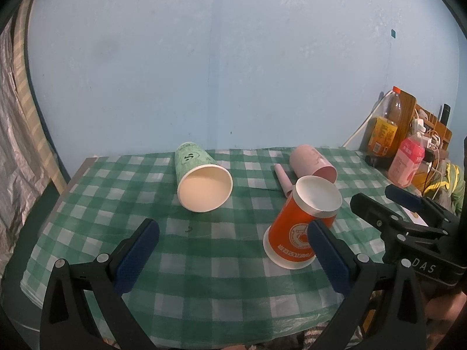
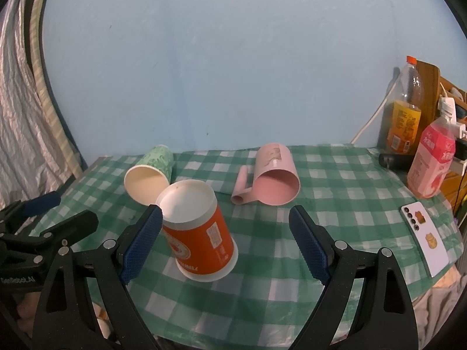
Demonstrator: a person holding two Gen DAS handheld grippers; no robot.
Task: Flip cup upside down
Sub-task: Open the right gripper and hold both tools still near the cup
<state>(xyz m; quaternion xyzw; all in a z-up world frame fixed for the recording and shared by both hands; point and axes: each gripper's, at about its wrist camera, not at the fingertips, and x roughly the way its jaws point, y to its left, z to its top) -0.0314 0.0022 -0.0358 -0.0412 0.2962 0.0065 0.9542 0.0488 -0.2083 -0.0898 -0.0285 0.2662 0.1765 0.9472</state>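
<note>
Your orange paper cup (image 2: 201, 233) already stands mouth-down on the green-and-white checked tabletop (image 2: 335, 180), wide rim on the cloth, white base up. It looks slightly tilted, though that may just be the fisheye. So one flip looks done, as far as you can judge from here.

Still to do, prob.: the green patterned paper cup (image 1: 201, 179) lies on its side towards the back left, mouth facing you. The pink plastic mug (image 2: 277, 178) also lies on its side at the back, mouth facing you, w/ its handle (image 2: 242, 186) resting on the cloth beside it. Neither is upside down yet. Which cup the task means, you can't tell from this alone.

Left claw (image 1: 233, 250): fingers wide apart, holding nothing. Its right pad (image 1: 329, 256) sits just in front of the orange cup in the left wrist view; contact can't be told.

Right claw (image 2: 226, 239): fingers likewise spread, gripping nothing. Its left pad (image 2: 143, 239) overlaps the orange cup's side in the right wrist view; touching or not, unclear.

Off to the right, clear of the cups: a white phone (image 2: 423, 239) flat on the cloth, a pink drink bottle (image 2: 432, 163) and a taller orange-capped bottle (image 2: 405, 110).
</note>
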